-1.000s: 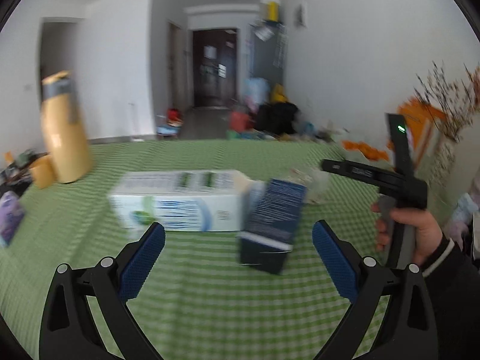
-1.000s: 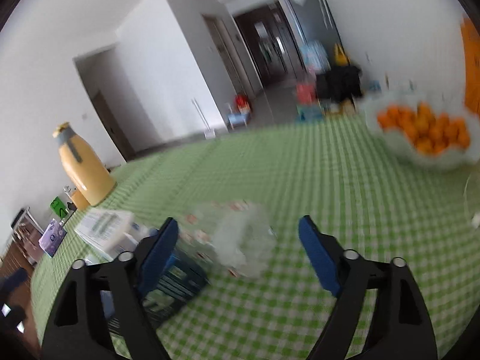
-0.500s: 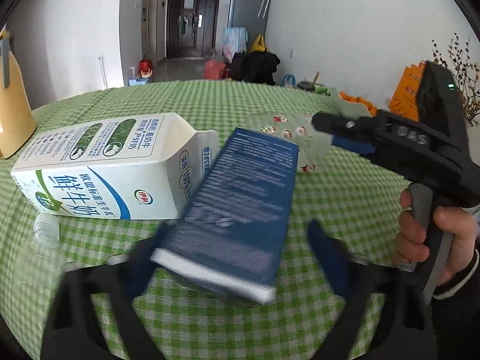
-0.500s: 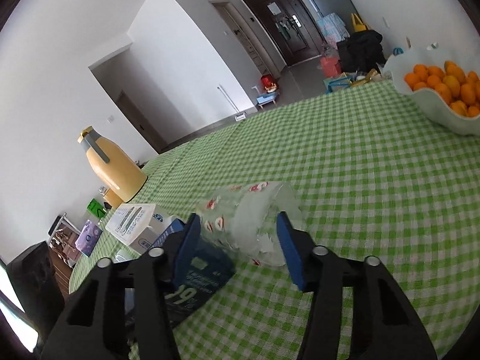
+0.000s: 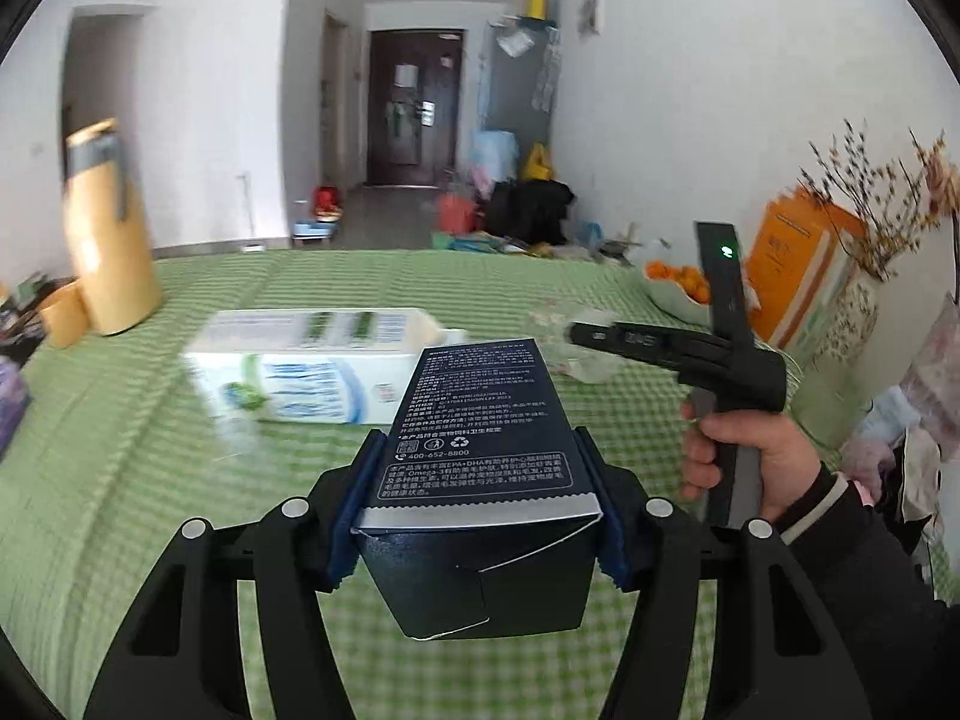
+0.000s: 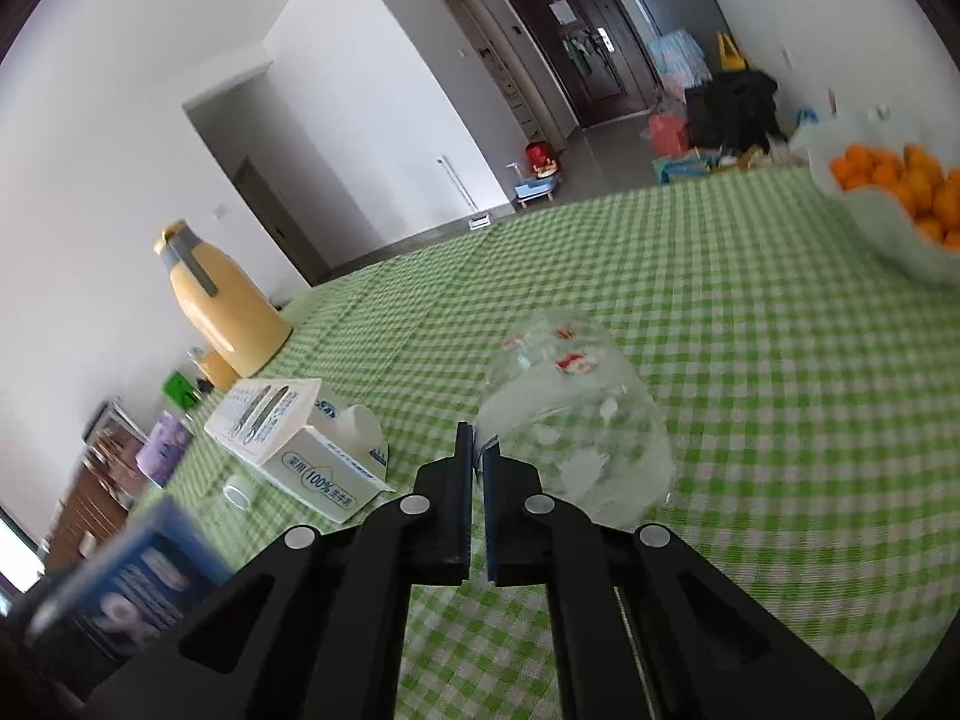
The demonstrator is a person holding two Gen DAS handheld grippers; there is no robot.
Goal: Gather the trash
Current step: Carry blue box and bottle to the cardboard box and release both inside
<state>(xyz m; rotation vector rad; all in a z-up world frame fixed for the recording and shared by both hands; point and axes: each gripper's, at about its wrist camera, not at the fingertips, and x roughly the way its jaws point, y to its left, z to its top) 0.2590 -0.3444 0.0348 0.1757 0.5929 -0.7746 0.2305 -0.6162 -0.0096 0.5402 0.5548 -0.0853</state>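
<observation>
A dark blue carton (image 5: 480, 420) with white print sits between the blue pads of my left gripper (image 5: 480, 504). The jaws are closing and the pads press on its sides, holding it above the green checked tablecloth (image 5: 120, 480). It appears blurred in the right wrist view as the blue carton (image 6: 132, 588). A clear plastic cup (image 6: 576, 420) with red marks lies on its side, and my right gripper (image 6: 477, 450) is shut on its thin rim. A white milk carton (image 5: 312, 366) lies behind, open-topped.
A yellow thermos (image 6: 222, 306) stands at the far left with a purple can (image 6: 162, 450) nearby. A small clear cap (image 6: 237, 489) lies by the milk carton. A white bowl of oranges (image 6: 900, 228) sits far right. A person's hand (image 5: 744, 456) holds the right gripper.
My left gripper has closed around the blue carton and raised it off the cloth. The right gripper's fingers have come together on the cup's rim.
</observation>
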